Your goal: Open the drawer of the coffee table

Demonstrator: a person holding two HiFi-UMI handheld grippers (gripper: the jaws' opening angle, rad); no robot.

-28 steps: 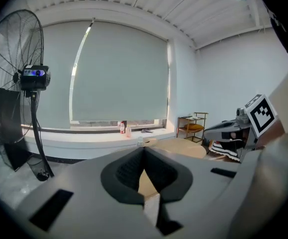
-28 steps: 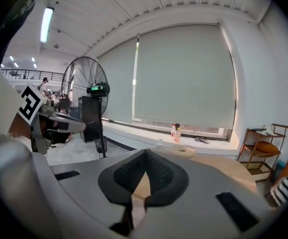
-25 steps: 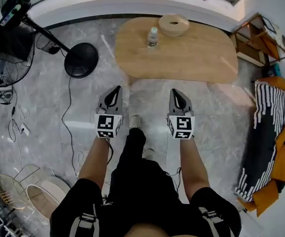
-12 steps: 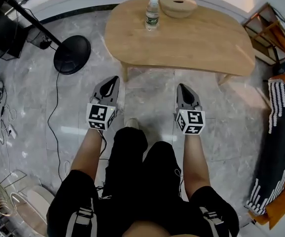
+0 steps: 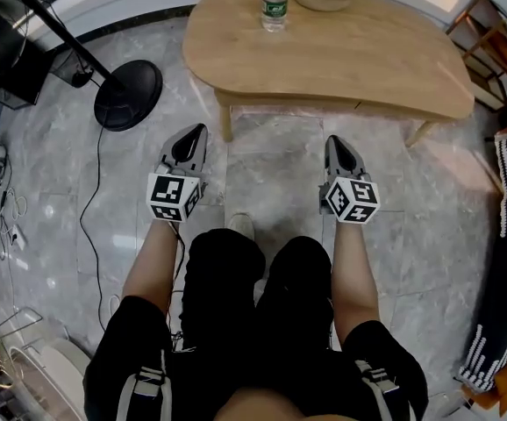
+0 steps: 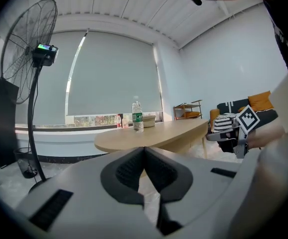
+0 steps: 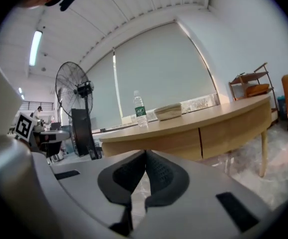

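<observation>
Table point(image 5: 324, 60) dead ahead, drawer point(image 7: 159, 143) under its near edge, not yet pulled. Left gripper point(image 5: 196, 130) and right gripper point(image 5: 332, 141) hang low before it, both pinched together and empty, lined up for that front, I'd say.

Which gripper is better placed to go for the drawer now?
Probably right: the right gripper faces the front panel of the coffee table, where a seam shows. The left gripper points toward its left end, beside a leg.

Grey marble floor point(image 5: 271, 169) (standing fan point(image 5: 128, 96) nearby)
</observation>
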